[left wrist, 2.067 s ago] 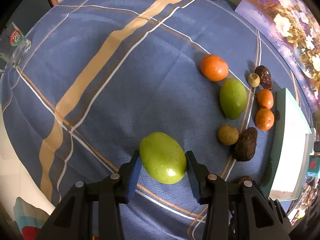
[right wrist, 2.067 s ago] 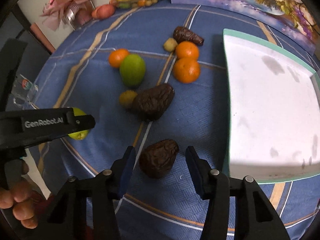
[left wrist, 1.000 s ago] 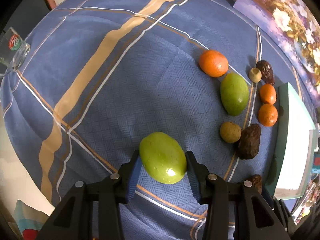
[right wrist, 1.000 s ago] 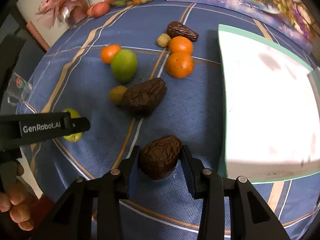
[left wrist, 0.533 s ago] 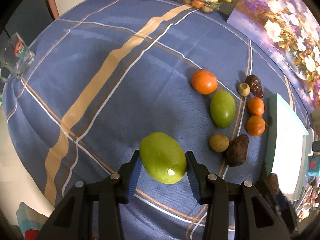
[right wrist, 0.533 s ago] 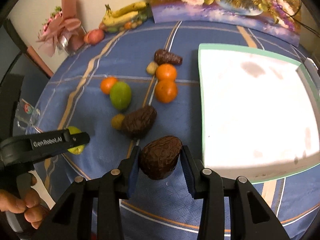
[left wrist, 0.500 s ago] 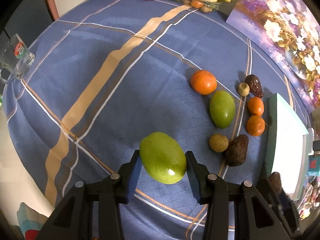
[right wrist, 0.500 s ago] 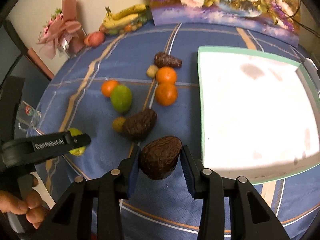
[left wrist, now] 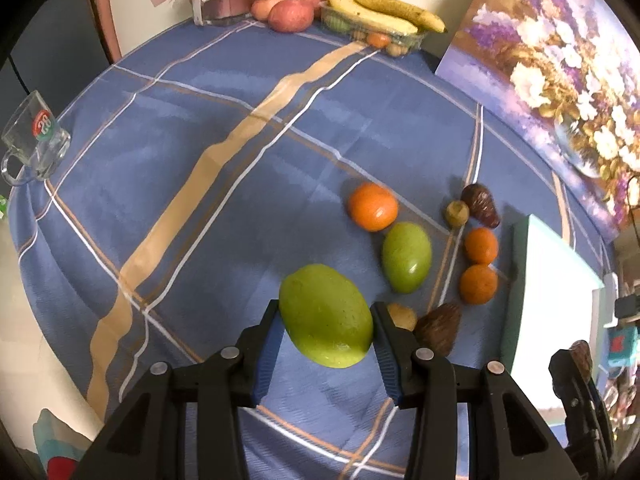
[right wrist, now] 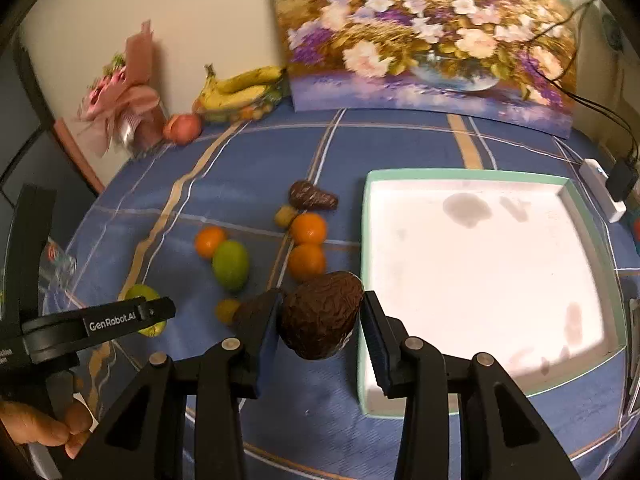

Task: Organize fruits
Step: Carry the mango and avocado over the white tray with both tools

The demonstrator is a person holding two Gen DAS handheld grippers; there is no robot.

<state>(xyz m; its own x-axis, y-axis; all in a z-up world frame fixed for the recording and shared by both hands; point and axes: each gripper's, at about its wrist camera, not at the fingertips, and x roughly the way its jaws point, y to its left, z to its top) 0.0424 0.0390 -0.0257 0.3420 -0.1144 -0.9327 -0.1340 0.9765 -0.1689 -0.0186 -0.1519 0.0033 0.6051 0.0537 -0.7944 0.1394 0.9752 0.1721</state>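
Broadly, the worktop (right wrist: 248,160) under its blue plaid cloth carries everything, and the biggest thing on it, the white tray (right wrist: 592,236) with a green rim, lies at about two o'clock from the right gripper (right wrist: 320,316), its near left edge just beside the right-hand finger. That is the relation the next move seems to turn on: the right gripper is much the nearer of the two to the tray, so a short carry toward two o'clock over the rim should bring its load inside. Its fingers are closed on a dark avocado (right wrist: 320,314), wrinkled, held clear of the cloth with its long axis tilted from seven toward one o'clock. The left gripper (left wrist: 326,332) sits farther off, the tray at its three o'clock; its fingers are clamped on a green mango (left wrist: 326,316), long axis running from ten to four o'clock. Between that gripper and the tray lie the loose fruits, which a low sweep could knock: a second green mango (left wrist: 407,257), a second dark avocado (left wrist: 437,328) at the near end, three oranges (left wrist: 373,206), and a small brownish fruit (left wrist: 402,316) just beside the right-hand finger. At the far edge, around twelve o'clock, a bunch of bananas (left wrist: 384,10) stands well apart.
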